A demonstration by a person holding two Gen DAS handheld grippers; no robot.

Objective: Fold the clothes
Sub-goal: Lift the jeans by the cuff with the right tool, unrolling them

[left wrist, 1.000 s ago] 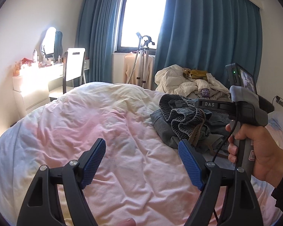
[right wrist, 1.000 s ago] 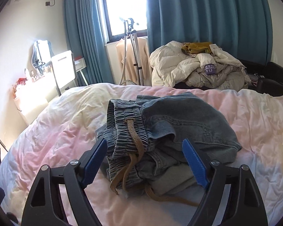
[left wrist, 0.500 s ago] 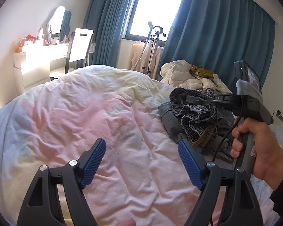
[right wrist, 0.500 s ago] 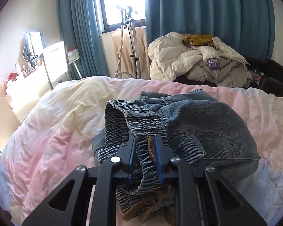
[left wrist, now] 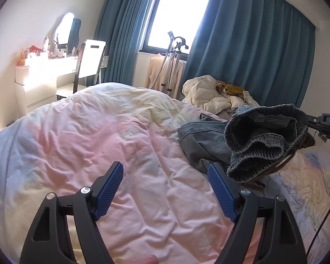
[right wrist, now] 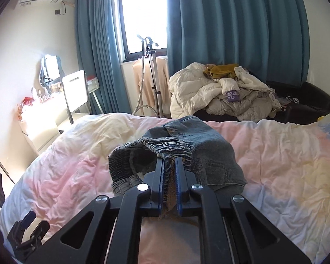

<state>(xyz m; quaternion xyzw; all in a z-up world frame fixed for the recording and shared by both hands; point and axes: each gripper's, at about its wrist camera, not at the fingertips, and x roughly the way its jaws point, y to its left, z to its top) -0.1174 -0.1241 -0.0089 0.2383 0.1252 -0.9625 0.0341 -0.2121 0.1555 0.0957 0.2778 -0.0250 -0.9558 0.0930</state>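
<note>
A pair of grey-blue jeans (right wrist: 200, 145) with an elastic waistband lies bunched on the pink and cream duvet (right wrist: 275, 165). My right gripper (right wrist: 169, 165) is shut on the waistband and holds it lifted off the bed. In the left wrist view the raised waistband (left wrist: 264, 136) hangs open at the right, with the rest of the jeans (left wrist: 200, 140) on the duvet (left wrist: 99, 136) behind it. My left gripper (left wrist: 165, 180) is open and empty, above the duvet to the left of the jeans.
A heap of pale coats and clothes (right wrist: 226, 92) lies on a dark bench beyond the bed. A garment steamer stand (right wrist: 151, 74) with a beige top stands by the window. A white dressing table and chair (left wrist: 85, 66) are at the left.
My right gripper closed on the jeans' waistband and has lifted it up off the bed. My left gripper stayed open over the duvet.
</note>
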